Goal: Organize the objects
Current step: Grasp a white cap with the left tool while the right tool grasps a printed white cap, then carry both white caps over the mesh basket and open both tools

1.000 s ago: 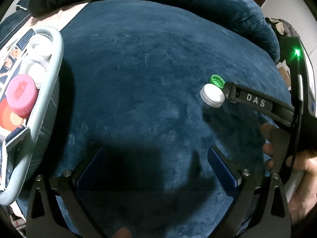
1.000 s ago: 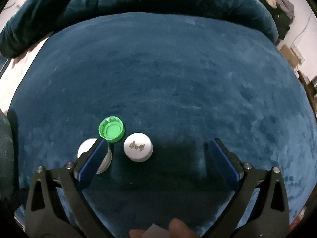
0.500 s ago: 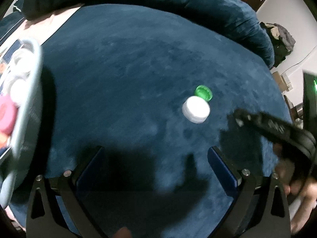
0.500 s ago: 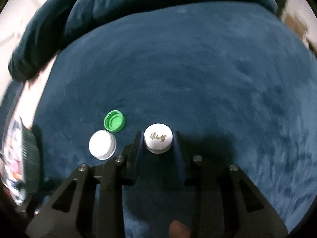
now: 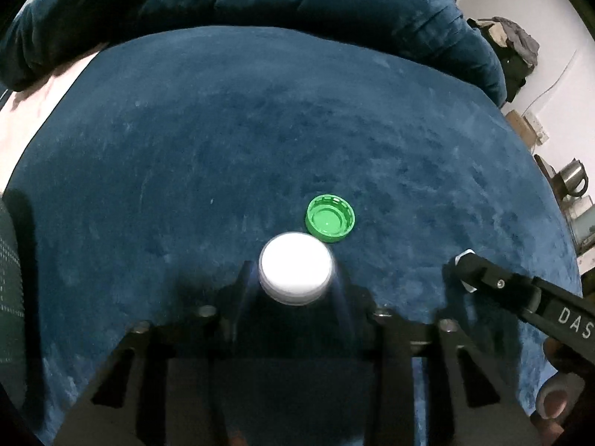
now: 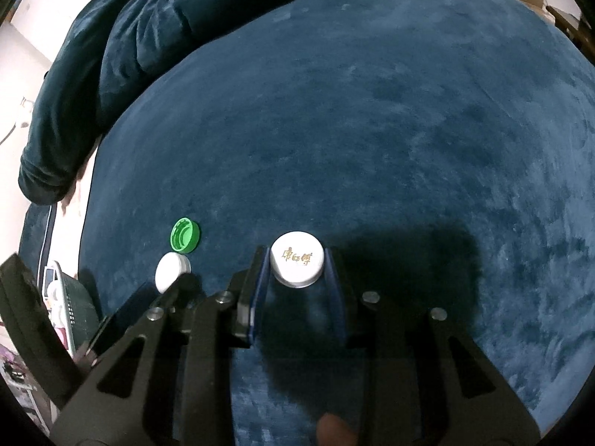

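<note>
On the blue velvet bed (image 5: 260,141), my left gripper (image 5: 295,286) has just been closing its jaws around a plain white cap (image 5: 295,273); my right gripper (image 6: 297,275) clamps the printed white cap (image 6: 296,264). A green cap (image 5: 330,217) lies just beyond.

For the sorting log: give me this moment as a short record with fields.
surface: dark blue plush blanket
left tool: jaws just closing around the plain white cap
right tool: shut on the white cap with gold lettering
loose item: green cap, open side up, on the blanket beside the plain white cap
basket: at left edge, partly visible
</note>
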Motion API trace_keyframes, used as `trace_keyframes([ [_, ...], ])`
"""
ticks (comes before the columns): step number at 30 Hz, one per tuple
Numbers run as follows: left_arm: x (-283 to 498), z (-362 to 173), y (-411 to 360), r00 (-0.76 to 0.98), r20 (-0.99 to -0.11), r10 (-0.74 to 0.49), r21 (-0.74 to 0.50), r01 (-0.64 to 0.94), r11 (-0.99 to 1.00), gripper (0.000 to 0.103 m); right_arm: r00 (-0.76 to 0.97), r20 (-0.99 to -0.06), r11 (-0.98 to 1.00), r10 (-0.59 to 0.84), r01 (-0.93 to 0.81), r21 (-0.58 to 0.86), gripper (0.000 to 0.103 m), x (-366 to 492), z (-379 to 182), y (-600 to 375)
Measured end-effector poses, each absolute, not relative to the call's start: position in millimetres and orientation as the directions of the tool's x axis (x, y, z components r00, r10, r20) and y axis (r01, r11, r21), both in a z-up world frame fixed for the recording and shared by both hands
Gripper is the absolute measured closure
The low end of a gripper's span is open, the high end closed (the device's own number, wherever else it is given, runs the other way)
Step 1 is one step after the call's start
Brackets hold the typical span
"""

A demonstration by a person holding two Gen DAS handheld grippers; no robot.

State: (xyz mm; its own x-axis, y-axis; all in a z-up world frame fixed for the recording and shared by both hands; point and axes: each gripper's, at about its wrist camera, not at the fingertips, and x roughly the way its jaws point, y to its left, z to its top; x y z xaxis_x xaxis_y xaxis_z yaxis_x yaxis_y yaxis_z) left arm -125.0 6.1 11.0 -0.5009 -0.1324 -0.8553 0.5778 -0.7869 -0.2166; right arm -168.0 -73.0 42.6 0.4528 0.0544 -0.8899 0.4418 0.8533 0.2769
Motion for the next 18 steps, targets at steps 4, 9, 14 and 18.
trace_keyframes([
  [4,-108,23,7,-0.521,-0.842,-0.141,-0.227,0.579,-0.783,0.062,0.460,-0.887,0.862,0.053,0.428,0.273,0.072,-171,48,-69],
  [9,-79,51,9,-0.544,-0.819,-0.179,-0.218,0.585,-0.781,0.062,0.489,-0.870,0.872,0.069,0.394,0.290,0.072,-172,61,-52],
  [14,-32,95,-4,-0.582,-0.771,-0.258,-0.215,0.620,-0.754,0.062,0.523,-0.845,0.899,0.113,0.308,0.311,0.072,-170,85,-13],
  [18,13,124,-21,-0.585,-0.744,-0.323,-0.215,0.667,-0.714,0.062,0.541,-0.818,0.917,0.195,0.196,0.348,0.072,-165,106,35],
])
